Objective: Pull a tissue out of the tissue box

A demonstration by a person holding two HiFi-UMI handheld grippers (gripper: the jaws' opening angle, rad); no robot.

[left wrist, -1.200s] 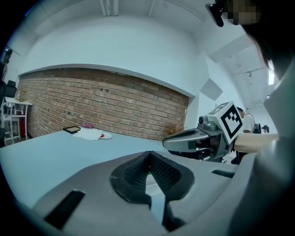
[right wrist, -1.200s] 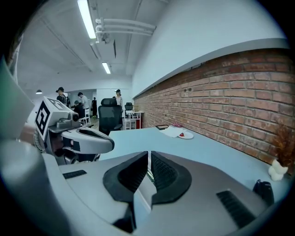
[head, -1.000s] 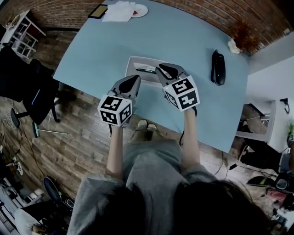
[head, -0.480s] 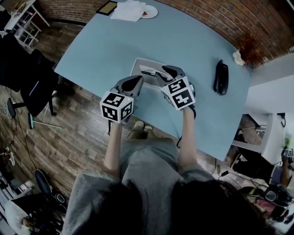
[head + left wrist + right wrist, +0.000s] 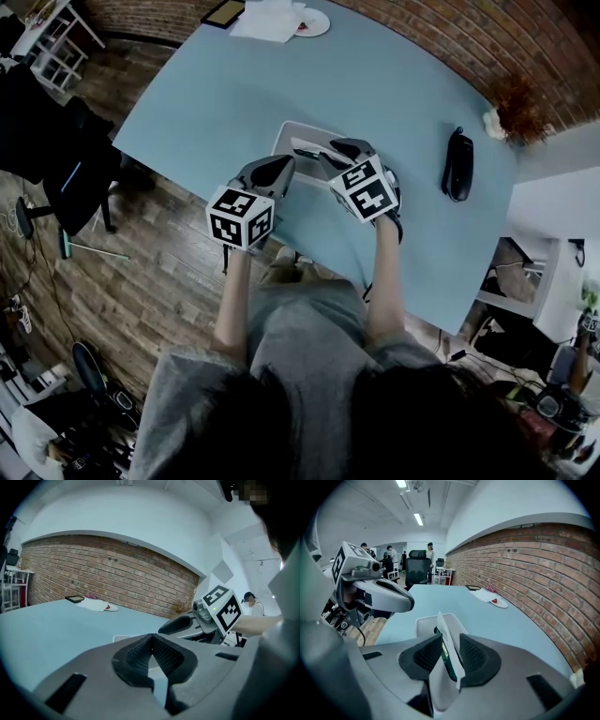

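A white tissue box (image 5: 292,139) lies on the blue table (image 5: 206,94), near its front edge. My right gripper (image 5: 342,148) hangs over the box, pointing steeply down. Its jaws are opening, and a white tissue (image 5: 440,623) stands upright between the pads without being pressed. Below the tissue, the box (image 5: 424,623) shows in the right gripper view. My left gripper (image 5: 281,164) is at the box's near left side, with its jaws (image 5: 152,637) shut and nothing in them. The left gripper view shows a strip of the box (image 5: 126,638) and the right gripper's finger (image 5: 176,625).
A black handset (image 5: 457,167) lies on the table at the right. Papers and a plate (image 5: 272,19) sit at the far edge and a dried plant (image 5: 516,117) at the far right corner. A black office chair (image 5: 56,169) stands left of the table.
Both grippers have come down and closer to the tissue box, the right one more. The right gripper now tips more steeply over the box's slot.
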